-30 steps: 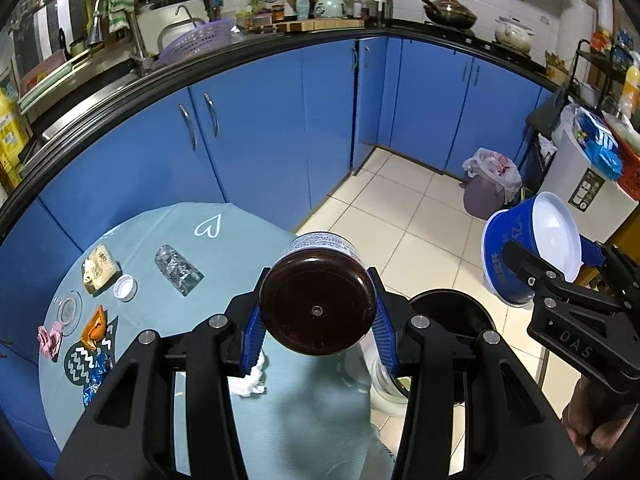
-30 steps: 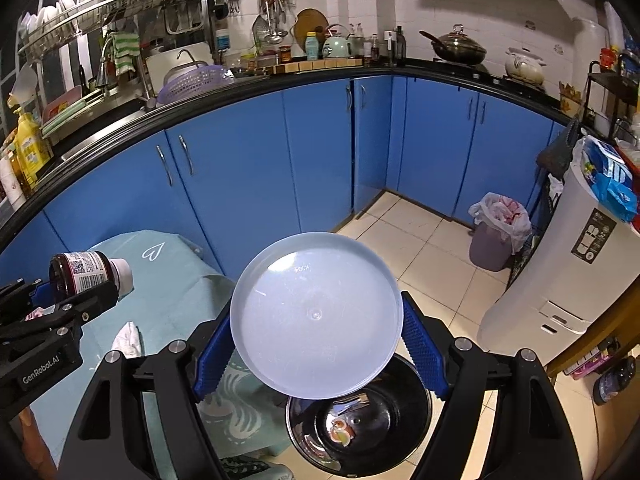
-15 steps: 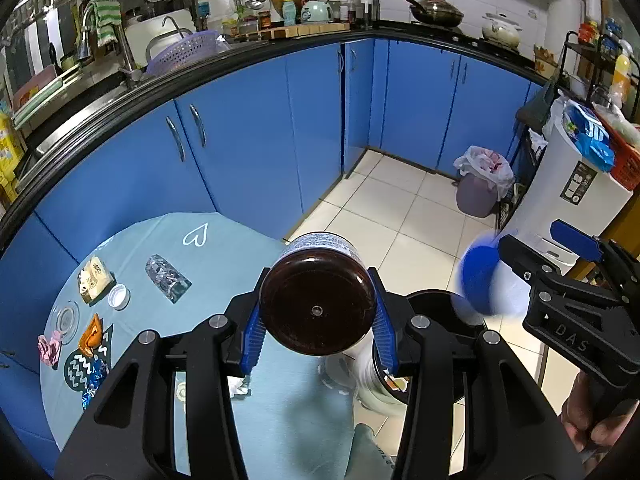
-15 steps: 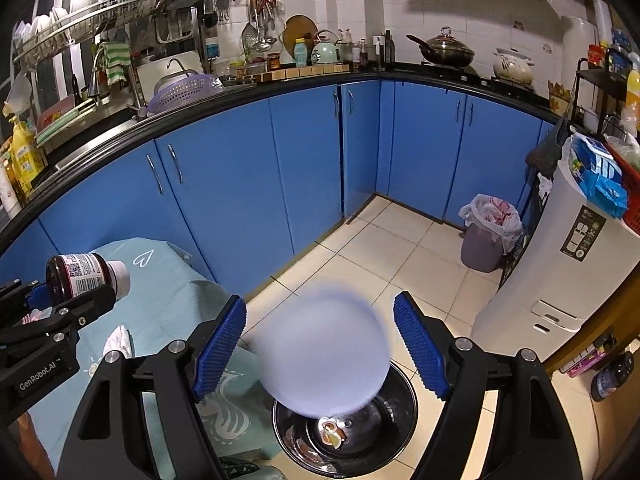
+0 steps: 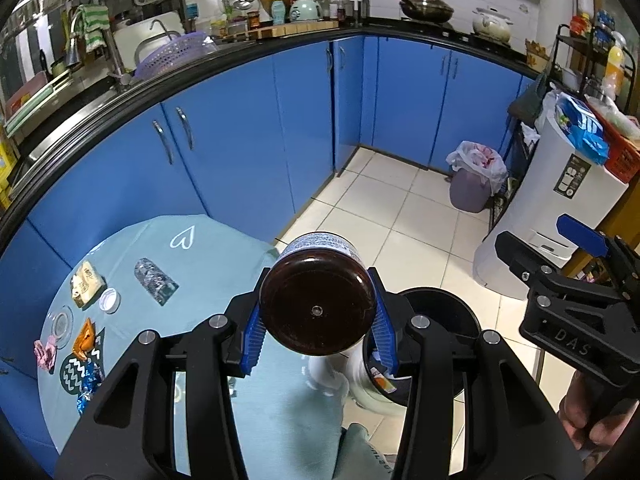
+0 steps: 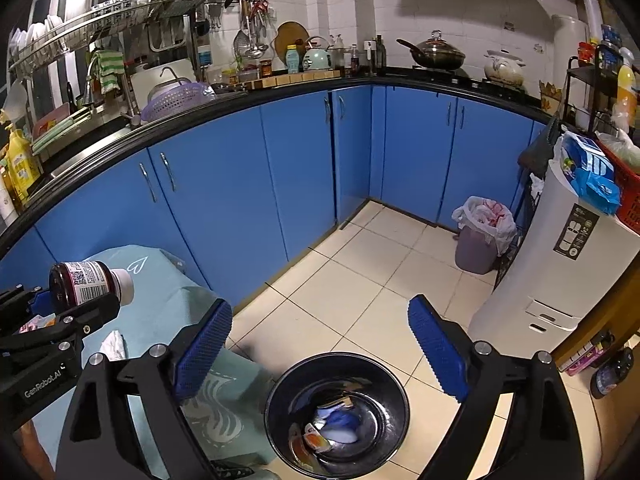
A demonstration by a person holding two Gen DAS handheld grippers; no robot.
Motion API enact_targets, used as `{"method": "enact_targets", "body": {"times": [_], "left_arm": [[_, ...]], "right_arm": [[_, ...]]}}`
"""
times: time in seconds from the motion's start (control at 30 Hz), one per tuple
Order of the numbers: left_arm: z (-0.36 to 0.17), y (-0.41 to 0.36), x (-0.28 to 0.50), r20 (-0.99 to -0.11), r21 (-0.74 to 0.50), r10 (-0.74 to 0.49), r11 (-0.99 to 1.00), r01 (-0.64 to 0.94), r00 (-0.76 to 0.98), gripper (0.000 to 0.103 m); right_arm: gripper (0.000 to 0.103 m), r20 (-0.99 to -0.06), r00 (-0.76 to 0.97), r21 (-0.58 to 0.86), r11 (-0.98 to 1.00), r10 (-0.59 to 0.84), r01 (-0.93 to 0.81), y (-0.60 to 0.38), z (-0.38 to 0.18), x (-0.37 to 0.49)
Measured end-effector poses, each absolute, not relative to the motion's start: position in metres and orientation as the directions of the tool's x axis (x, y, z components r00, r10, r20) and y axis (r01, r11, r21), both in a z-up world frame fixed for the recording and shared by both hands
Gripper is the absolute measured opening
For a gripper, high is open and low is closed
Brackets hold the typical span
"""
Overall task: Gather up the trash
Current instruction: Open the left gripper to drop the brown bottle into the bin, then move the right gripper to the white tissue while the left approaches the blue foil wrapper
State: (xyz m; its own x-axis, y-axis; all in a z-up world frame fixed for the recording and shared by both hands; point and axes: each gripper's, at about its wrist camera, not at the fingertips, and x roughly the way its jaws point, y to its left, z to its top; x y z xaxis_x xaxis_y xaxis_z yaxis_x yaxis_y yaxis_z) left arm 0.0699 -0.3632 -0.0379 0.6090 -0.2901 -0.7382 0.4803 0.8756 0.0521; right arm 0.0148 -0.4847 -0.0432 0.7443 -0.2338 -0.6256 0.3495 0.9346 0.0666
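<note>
Now the left gripper (image 5: 318, 330) is pinching a dark jar (image 5: 318, 312) left of the black bin (image 6: 338, 412); letting go there risks missing it, while the right gripper (image 6: 320, 348) is hovering spread and empty above the bin.

Left wrist view looks forward and down along the left gripper (image 5: 318, 320) from above the round table (image 5: 208, 264); the dark bottle (image 5: 318, 306) between its fingers sits very close to the lens, base-on. Faces the blue cabinets (image 5: 240, 140) and tiled floor (image 5: 384, 216).

Right wrist view looks down along the right gripper (image 6: 320, 344), from above the black trash bin (image 6: 276, 396) on the floor, the table edge (image 6: 160, 280) at its left.

Shared: cabinets, worktop (image 6: 280, 88), floor, small bagged bin (image 6: 482, 236), white appliance (image 6: 560, 276), black bin (image 5: 460, 312). Each view catches the other gripper at its edge: the right (image 5: 568, 268) in the left view, the left (image 6: 60, 312) in the right.
</note>
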Motion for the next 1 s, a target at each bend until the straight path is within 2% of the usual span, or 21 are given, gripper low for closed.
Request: {"method": "enact_targets", "body": {"times": [0.53, 0.6, 0.67, 0.7, 1.0], "left_arm": [[-0.037, -0.441, 0.062, -0.731, 0.017, -0.406, 0.793, 0.609, 0.549, 0.048], [-0.036, -0.449, 0.061, -0.725, 0.015, -0.418, 0.785, 0.619, 0.547, 0.054], [-0.034, -0.455, 0.061, -0.717, 0.010, -0.429, 0.783, 0.623, 0.550, 0.079], [-0.033, -0.455, 0.061, -0.708, 0.009, -0.431, 0.787, 0.617, 0.559, 0.082], [-0.031, -0.447, 0.066, -0.702, 0.016, -0.408, 0.810, 0.586, 0.584, 0.083]], "right_arm": [[0.087, -0.639, 0.660, 0.021, 0.848, -0.396, 0.529, -0.536, -0.048, -0.013], [0.087, -0.643, 0.648, 0.026, 0.834, -0.408, 0.551, -0.545, -0.049, -0.017], [0.087, -0.645, 0.641, 0.028, 0.825, -0.417, 0.565, -0.550, -0.050, -0.020], [0.087, -0.645, 0.638, 0.028, 0.821, -0.422, 0.571, -0.552, -0.049, -0.022], [0.087, -0.644, 0.641, 0.023, 0.826, -0.419, 0.563, -0.550, -0.049, -0.022]]}}
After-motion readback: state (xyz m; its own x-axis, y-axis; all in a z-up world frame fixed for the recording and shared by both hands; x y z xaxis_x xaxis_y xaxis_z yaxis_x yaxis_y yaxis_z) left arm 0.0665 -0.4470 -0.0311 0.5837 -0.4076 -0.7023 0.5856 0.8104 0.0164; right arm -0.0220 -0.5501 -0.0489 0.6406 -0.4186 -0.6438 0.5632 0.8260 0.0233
